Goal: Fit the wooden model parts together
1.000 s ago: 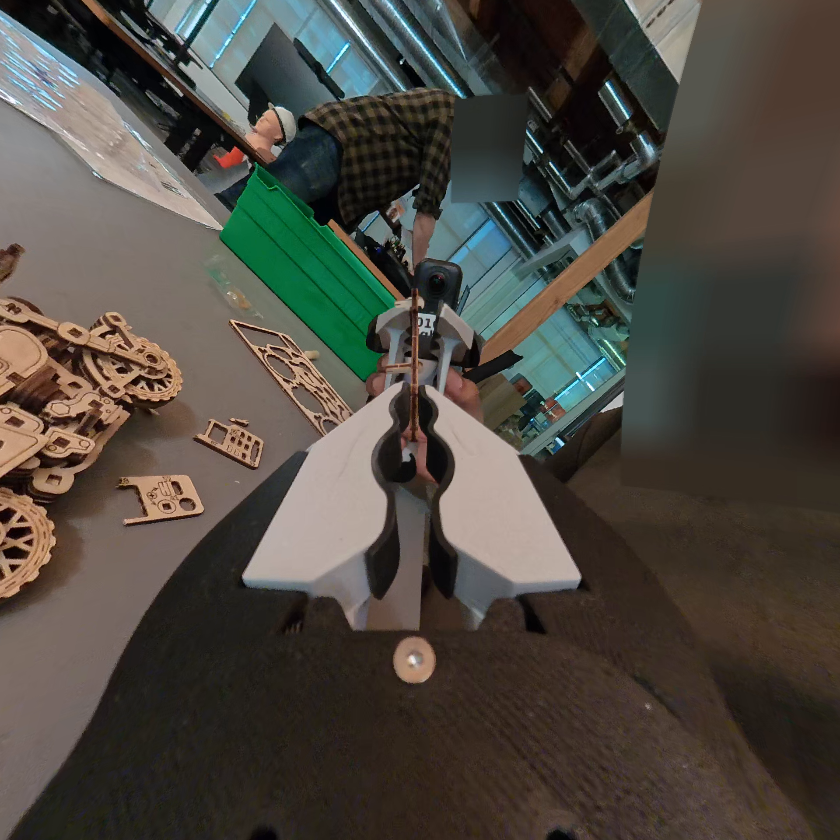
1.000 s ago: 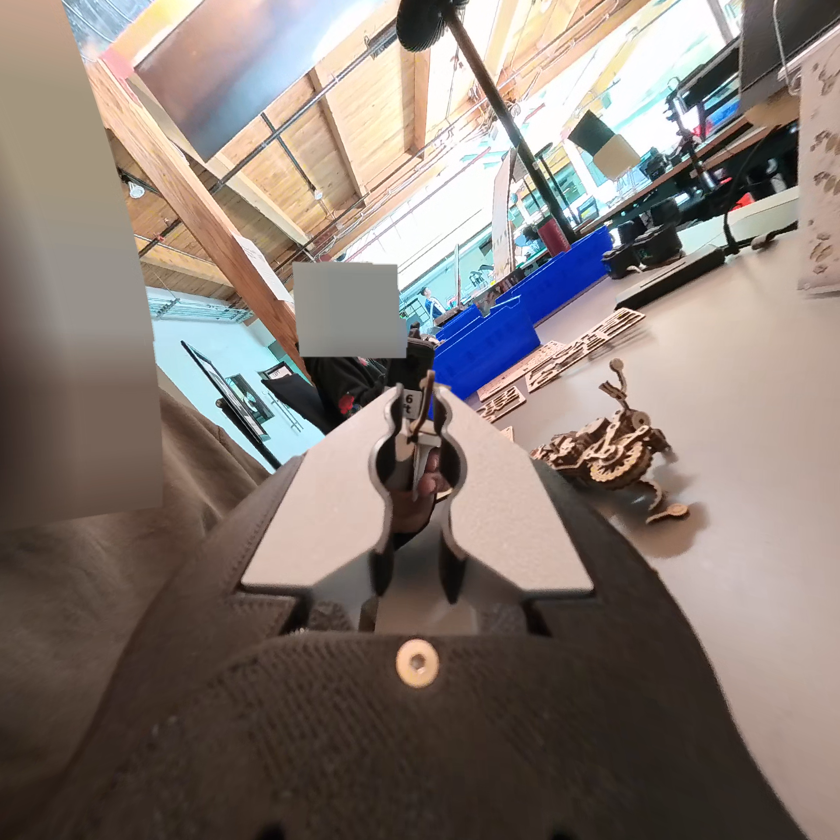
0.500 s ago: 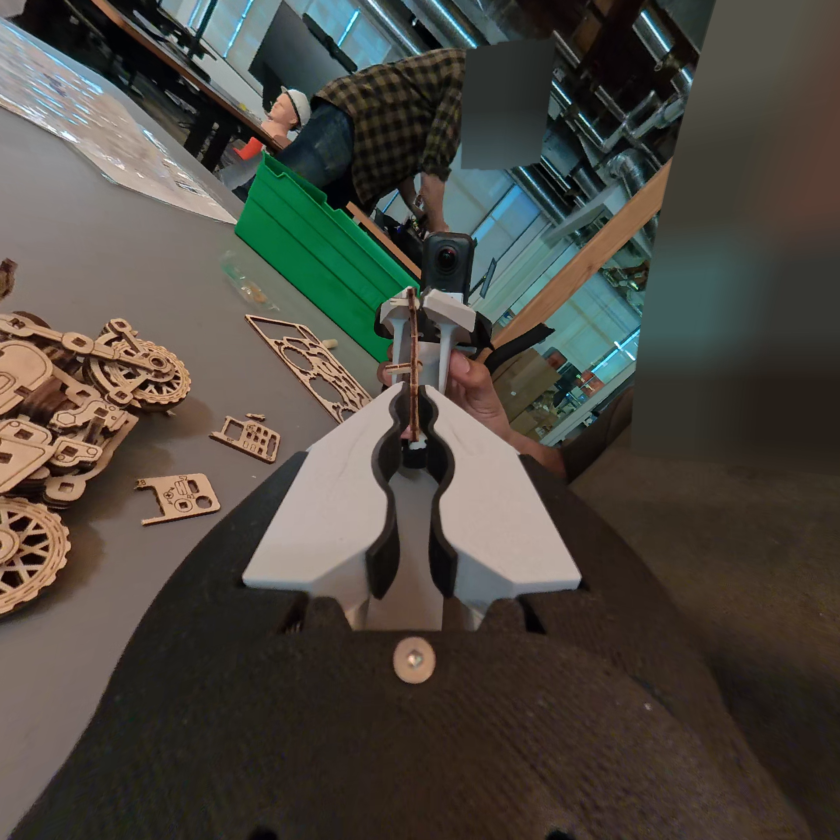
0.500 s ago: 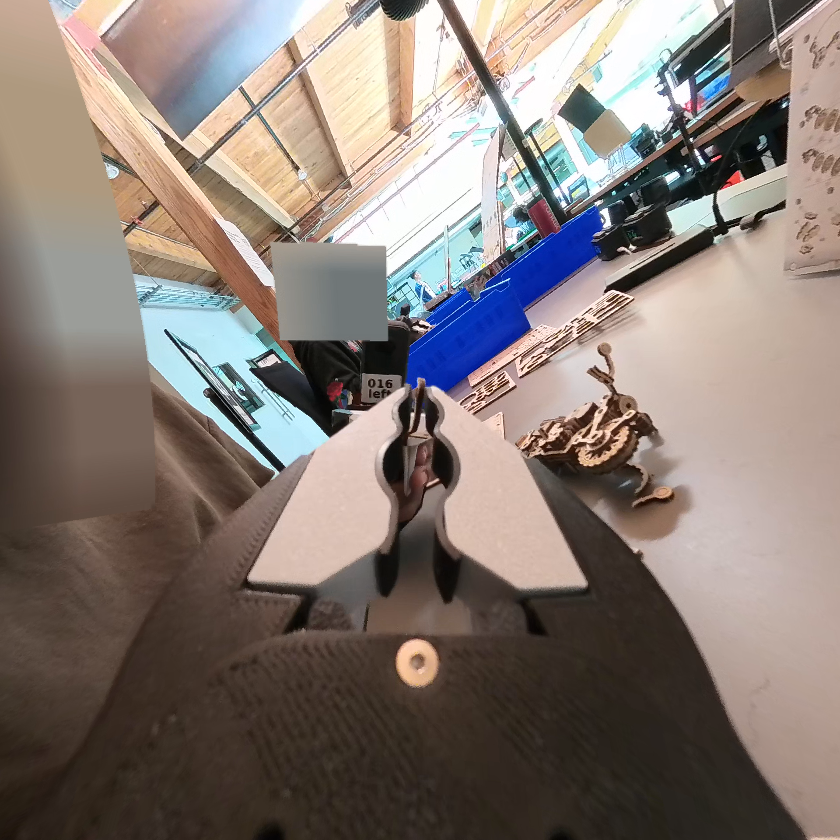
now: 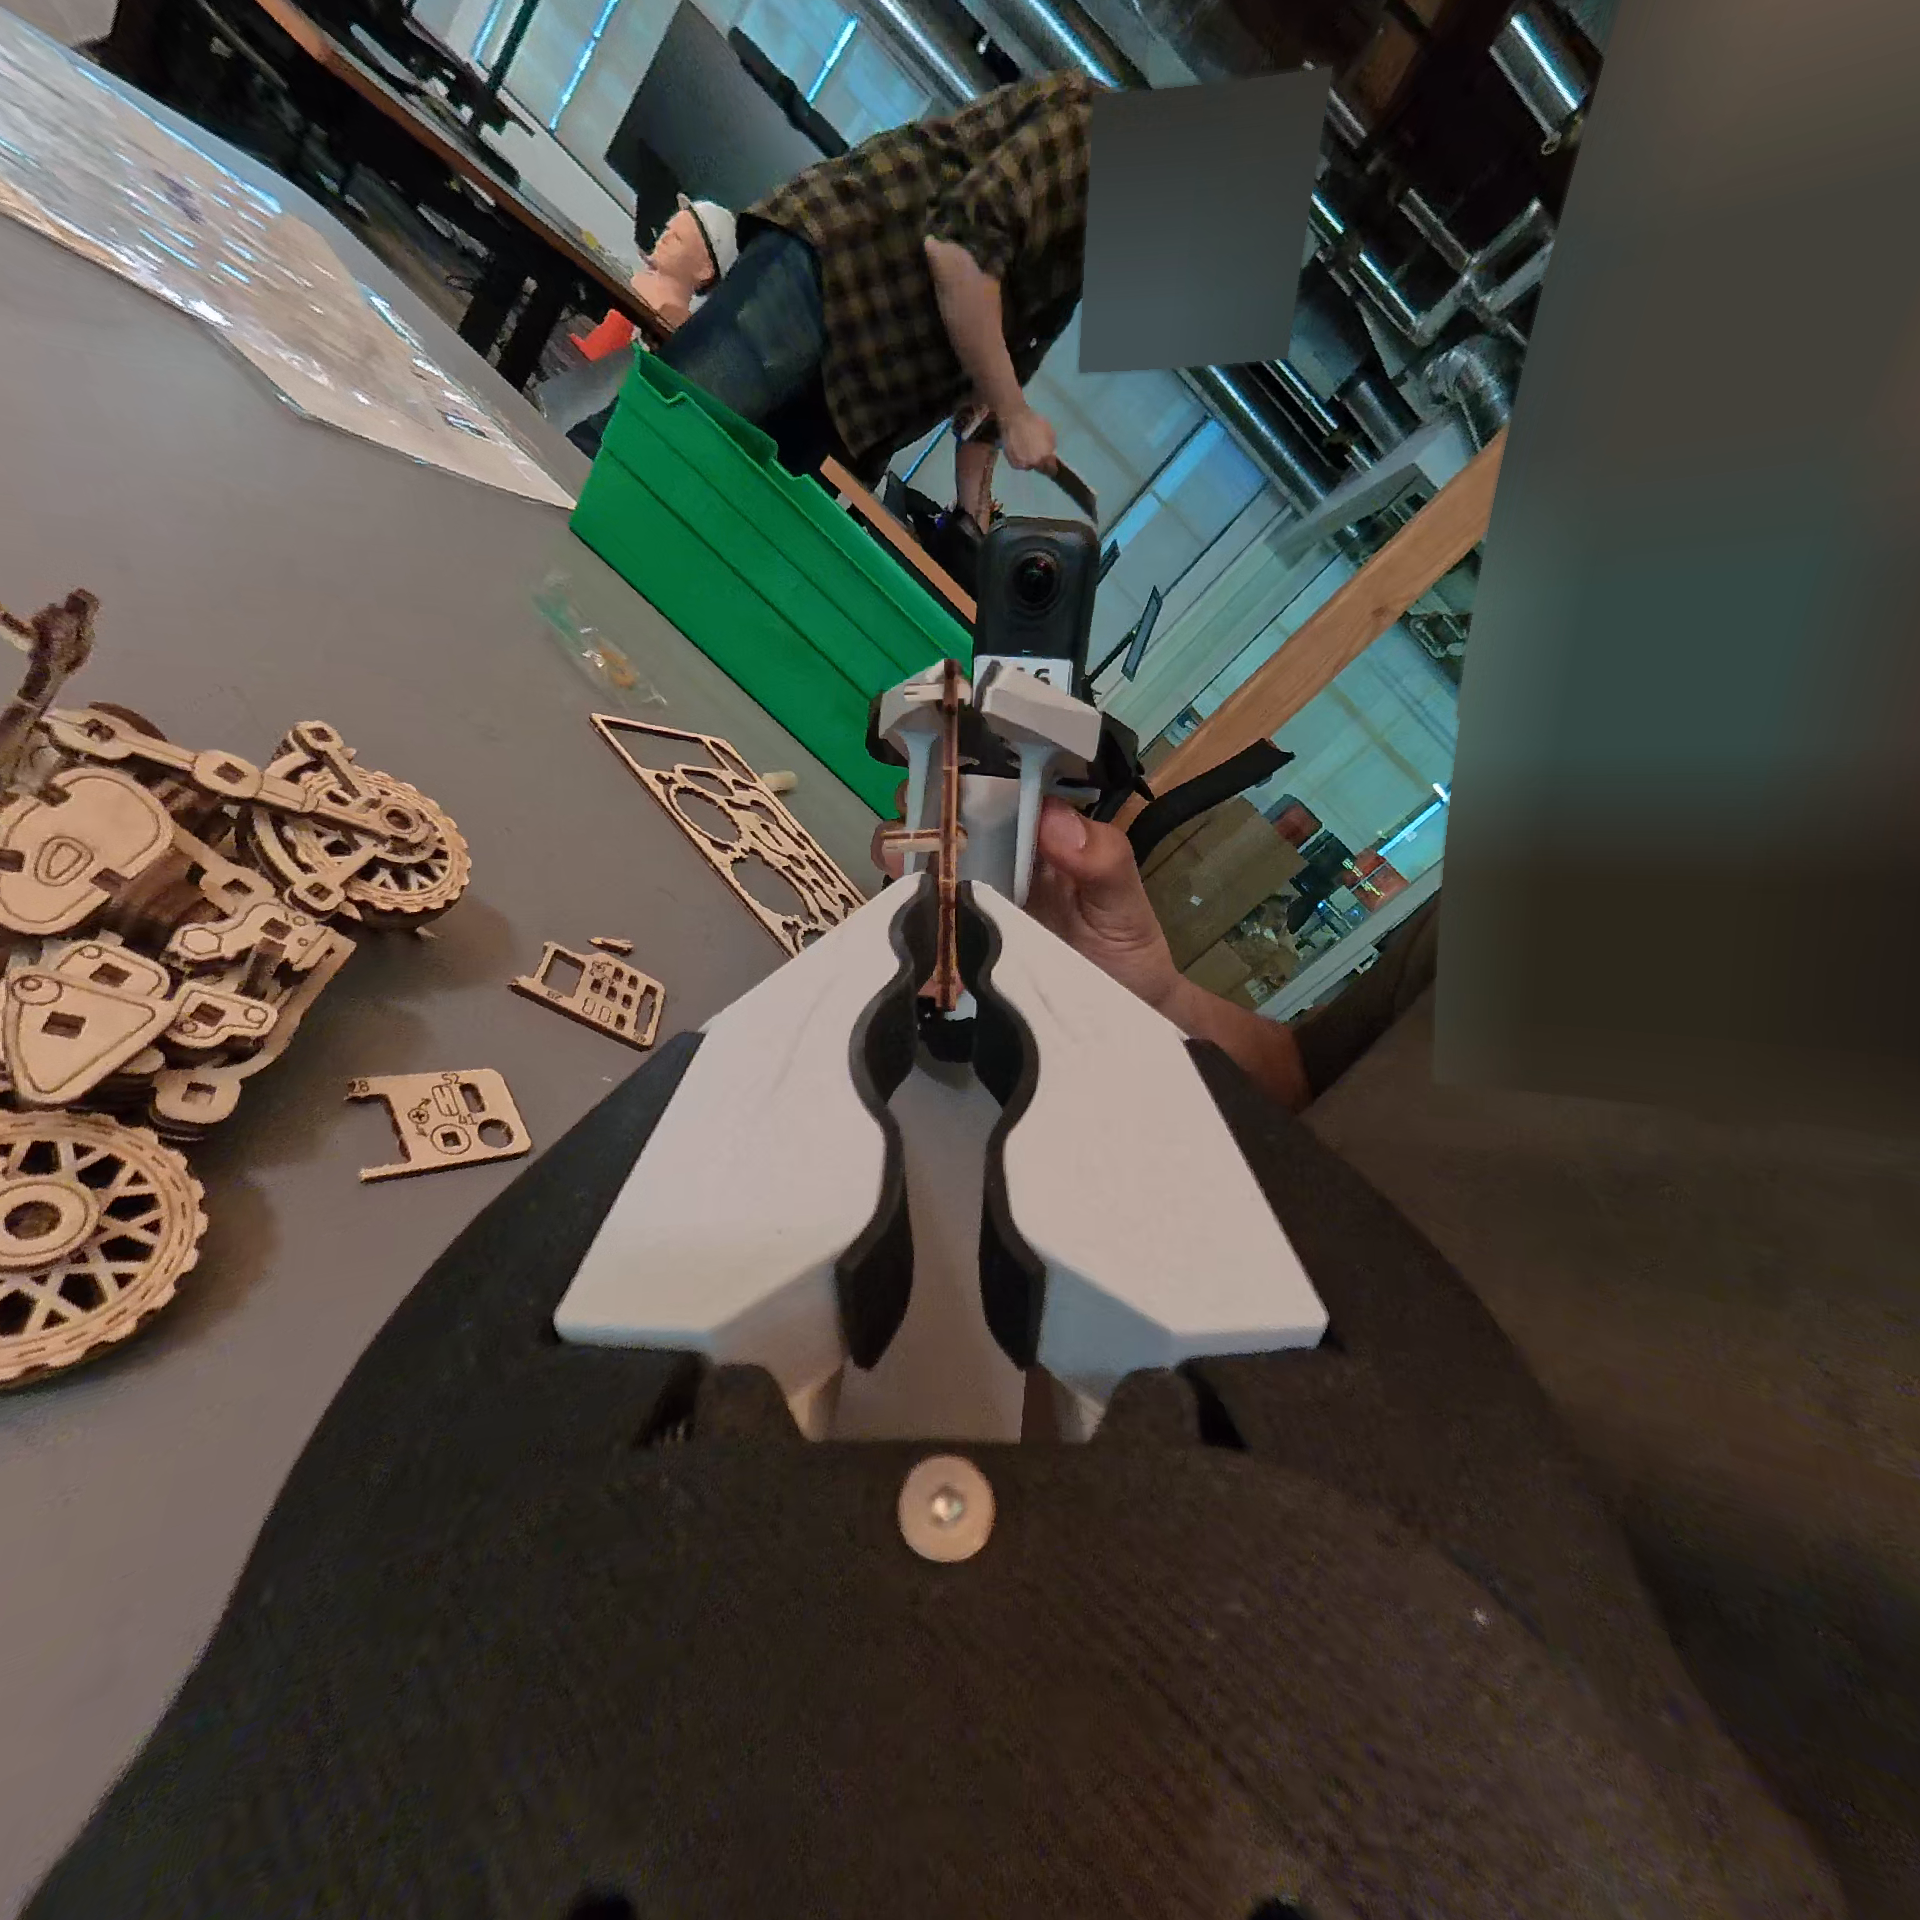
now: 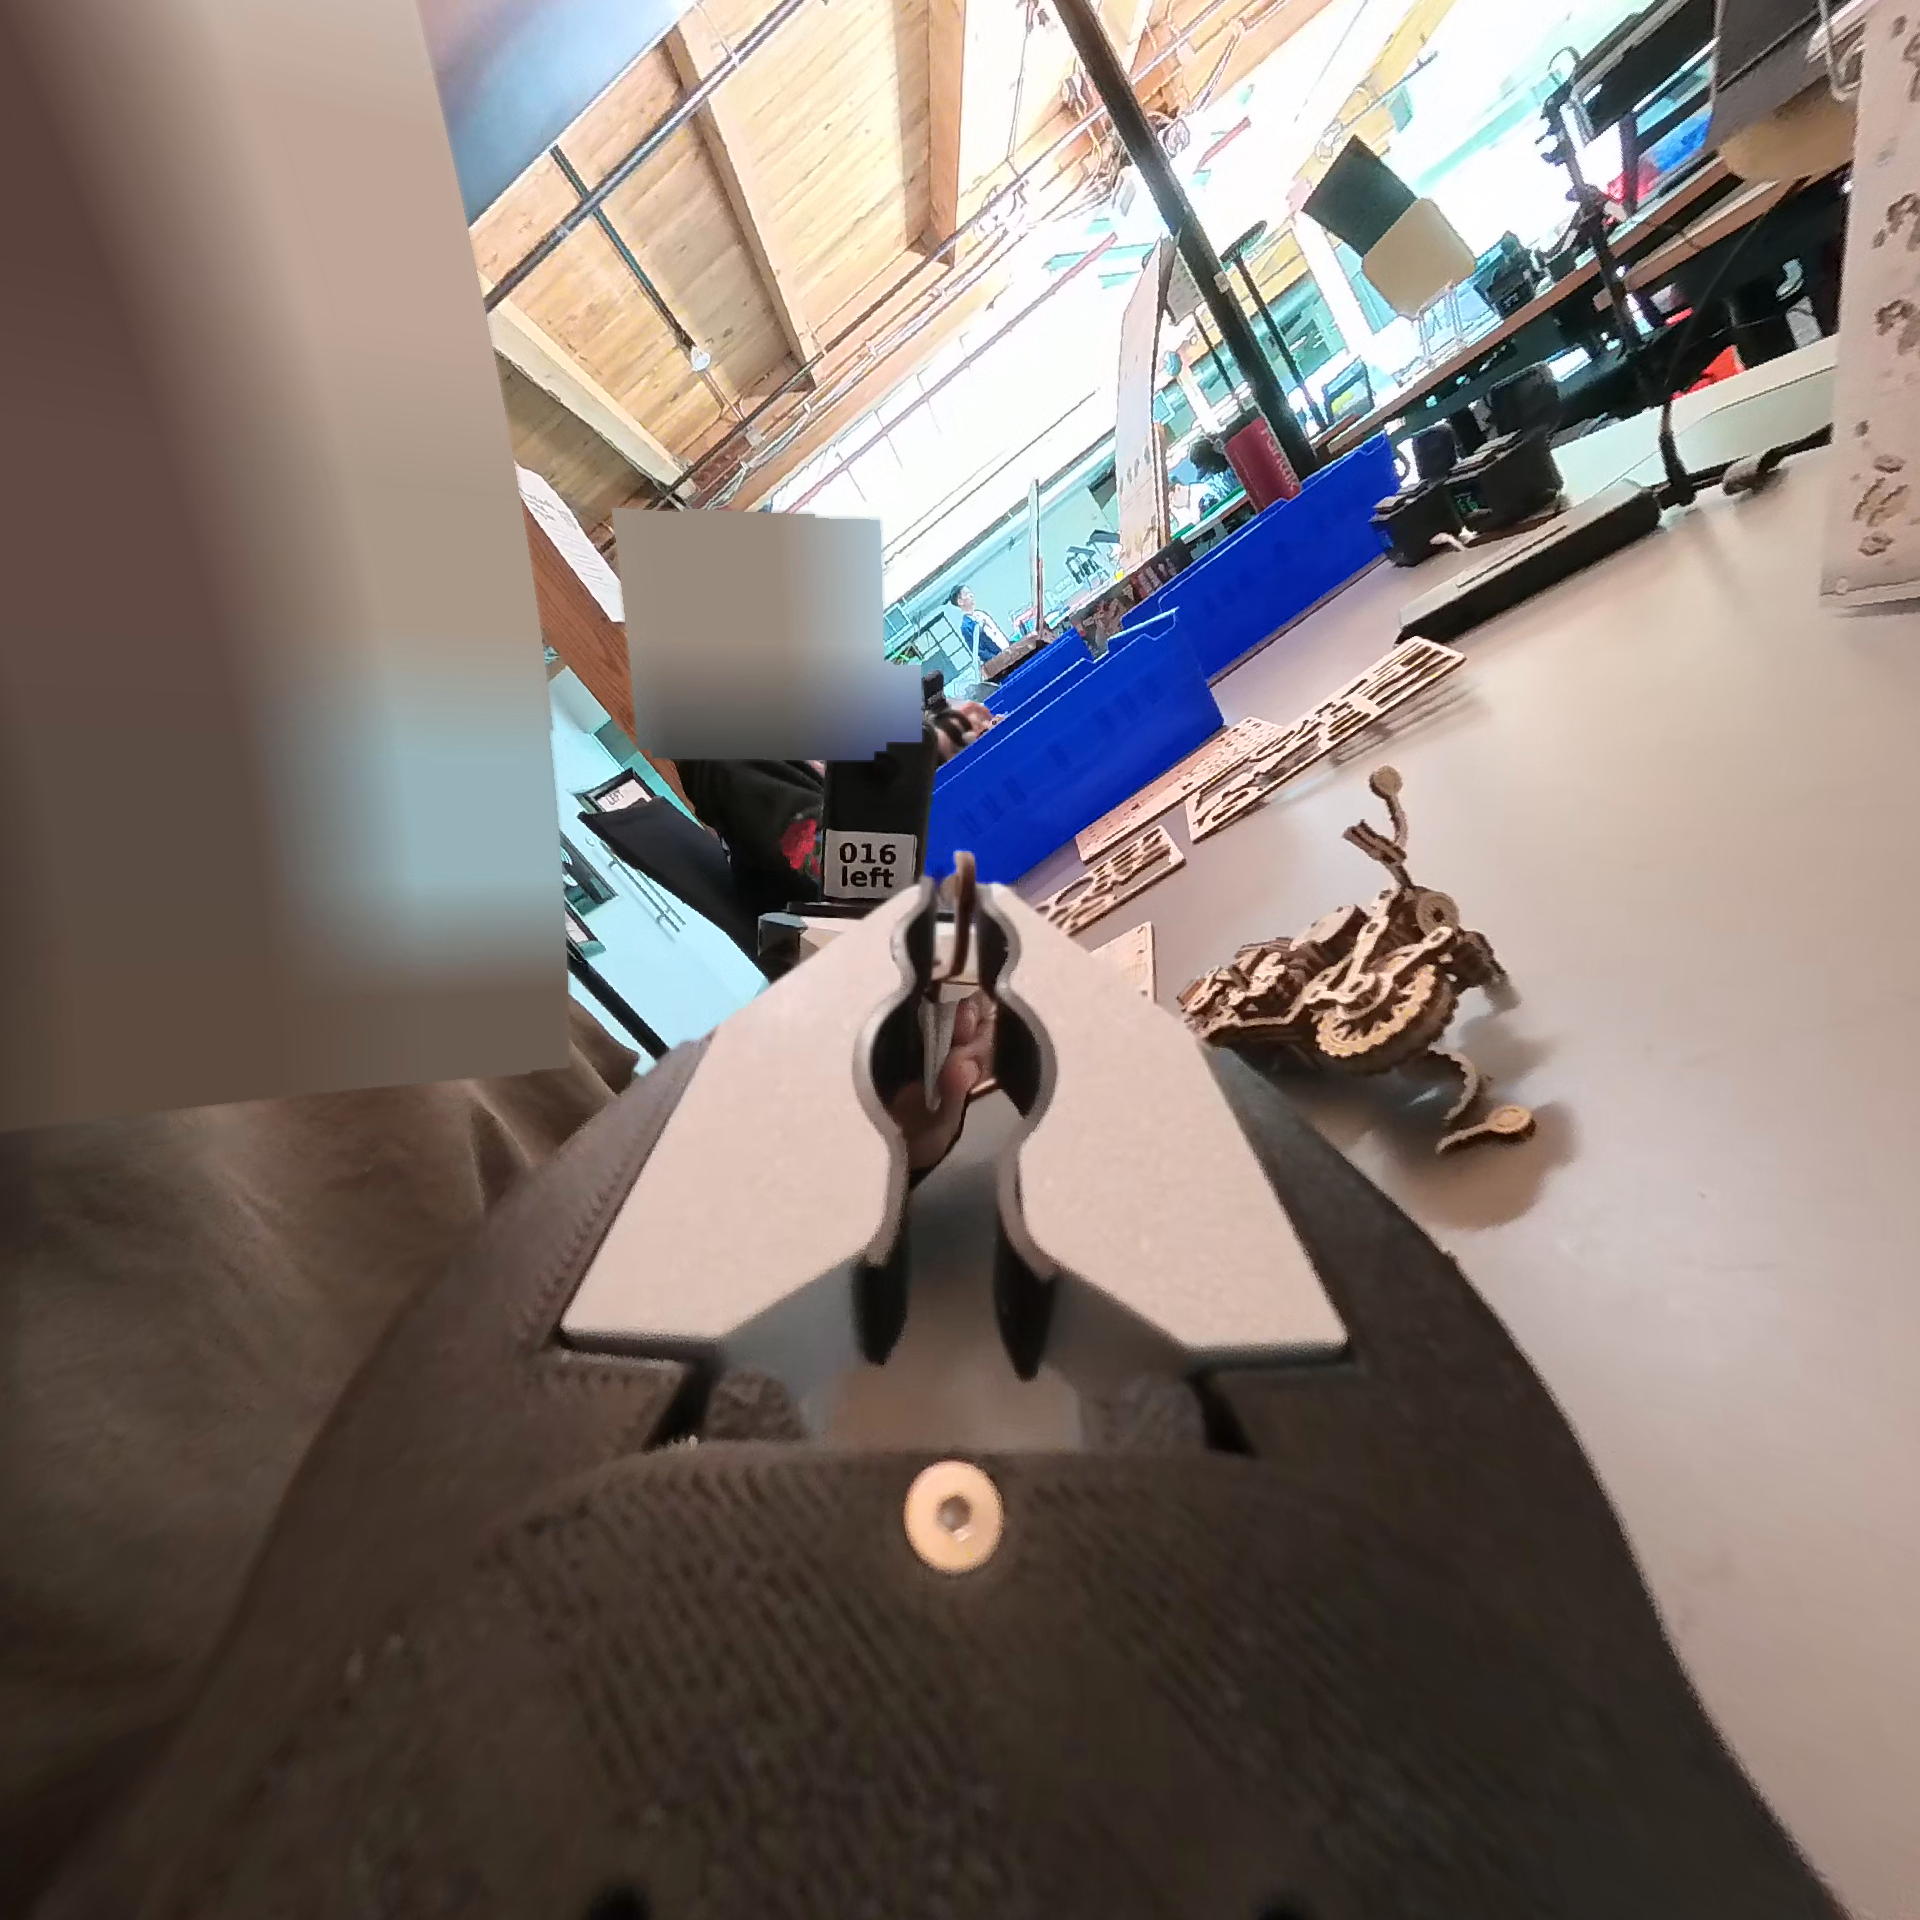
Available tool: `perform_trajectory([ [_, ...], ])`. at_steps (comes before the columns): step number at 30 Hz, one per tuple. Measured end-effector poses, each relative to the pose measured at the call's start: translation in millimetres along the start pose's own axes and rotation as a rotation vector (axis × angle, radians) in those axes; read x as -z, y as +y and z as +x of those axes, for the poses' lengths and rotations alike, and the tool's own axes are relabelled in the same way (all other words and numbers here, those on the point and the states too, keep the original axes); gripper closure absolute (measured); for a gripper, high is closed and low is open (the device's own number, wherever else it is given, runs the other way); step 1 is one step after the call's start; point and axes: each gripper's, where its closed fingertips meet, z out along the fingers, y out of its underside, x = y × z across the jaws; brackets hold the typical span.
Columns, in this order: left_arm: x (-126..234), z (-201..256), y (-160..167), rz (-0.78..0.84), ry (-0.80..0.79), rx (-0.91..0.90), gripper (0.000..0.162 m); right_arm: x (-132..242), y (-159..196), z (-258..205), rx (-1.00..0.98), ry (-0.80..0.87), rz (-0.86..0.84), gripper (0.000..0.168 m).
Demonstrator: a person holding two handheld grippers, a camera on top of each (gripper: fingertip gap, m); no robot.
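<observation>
In the left wrist view, our left gripper [image 5: 945,935] is closed narrow on a thin wooden strip [image 5: 947,831] seen edge-on, which stands up out of the fingertips and carries a short cross peg [image 5: 902,842] on its left side. Just beyond it our right gripper [image 5: 971,774] faces us, its white fingers [image 5: 1023,831] flanking the strip's upper end, with a hand [image 5: 1101,894] behind it. On the grey desk [image 5: 312,582] to the left lie the half-built wooden model [image 5: 187,873], a loose spoked wheel [image 5: 73,1236], two small flat plates [image 5: 442,1122] and an emptied parts sheet [image 5: 738,831]; a green bin [image 5: 748,571] sits farther off.

In the right wrist view, our right gripper [image 6: 954,914] is nearly closed around a thin dark wooden piece [image 6: 964,920] at its tips, and we judge that it is pinching it, though the contact is too small to be sure. The left gripper's body sits just behind, mostly hidden. The model stands well apart on the desk at right, with blue bins [image 6: 1101,748] and more sheets [image 6: 1320,717] farther away.

We judge that the parts are being mated in the air. The main risks: the strip is thin, so a push slightly off its slot line could bend or snap it; a pinch this close to the edge could let a piece pivot or slip; and the peg could catch on a finger.
</observation>
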Motion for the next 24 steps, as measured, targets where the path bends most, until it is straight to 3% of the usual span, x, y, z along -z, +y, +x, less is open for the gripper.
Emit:
perform_trajectory([
  [18, 20, -34, -13, 0.031, -0.046, 0.253, 0.162, -31, 7, 40, -0.135, 0.023, -0.096, 0.162],
  [24, 37, -57, -25, 0.089, -0.073, 0.368, 0.162, -33, 7, 59, -0.008, 0.089, -0.176, 0.155],
])
